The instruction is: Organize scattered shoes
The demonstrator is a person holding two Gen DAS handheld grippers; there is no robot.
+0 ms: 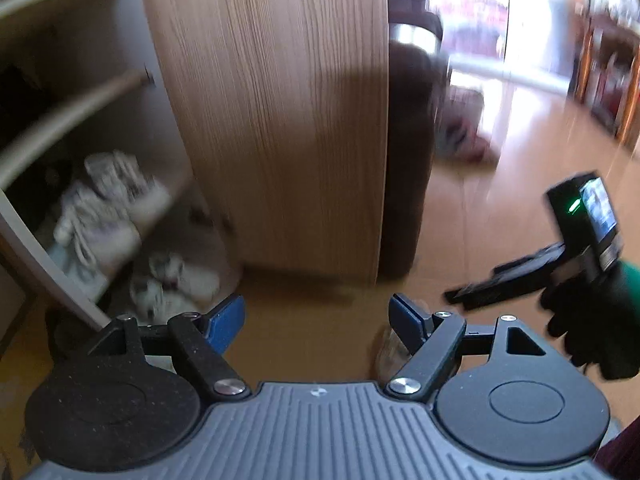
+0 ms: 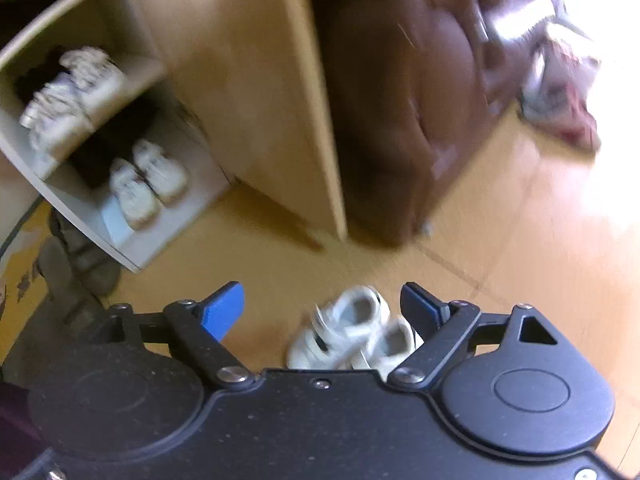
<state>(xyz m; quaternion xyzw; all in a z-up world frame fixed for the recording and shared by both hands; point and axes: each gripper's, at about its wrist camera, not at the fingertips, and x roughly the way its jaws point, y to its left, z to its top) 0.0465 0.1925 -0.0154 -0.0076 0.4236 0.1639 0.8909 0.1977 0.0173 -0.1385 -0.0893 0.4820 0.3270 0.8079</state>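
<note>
My left gripper (image 1: 318,316) is open and empty above the wooden floor, facing the shoe cabinet (image 1: 276,120). White sneakers (image 1: 108,204) sit on a cabinet shelf and another white pair (image 1: 172,284) on the bottom shelf. My right gripper (image 2: 322,306) is open and empty, held above a pair of white shoes (image 2: 352,332) on the floor. The same shelved pairs show in the right wrist view, upper (image 2: 68,96) and lower (image 2: 148,180). The right gripper's body (image 1: 568,248) shows in the left wrist view at the right.
A brown sofa (image 2: 400,100) stands right of the cabinet's wooden side panel (image 2: 248,80). A bag or cloth pile (image 2: 560,92) lies on the floor beyond it. Dark shoes (image 2: 80,256) lie left of the cabinet. Shelving (image 1: 608,80) lines the far right wall.
</note>
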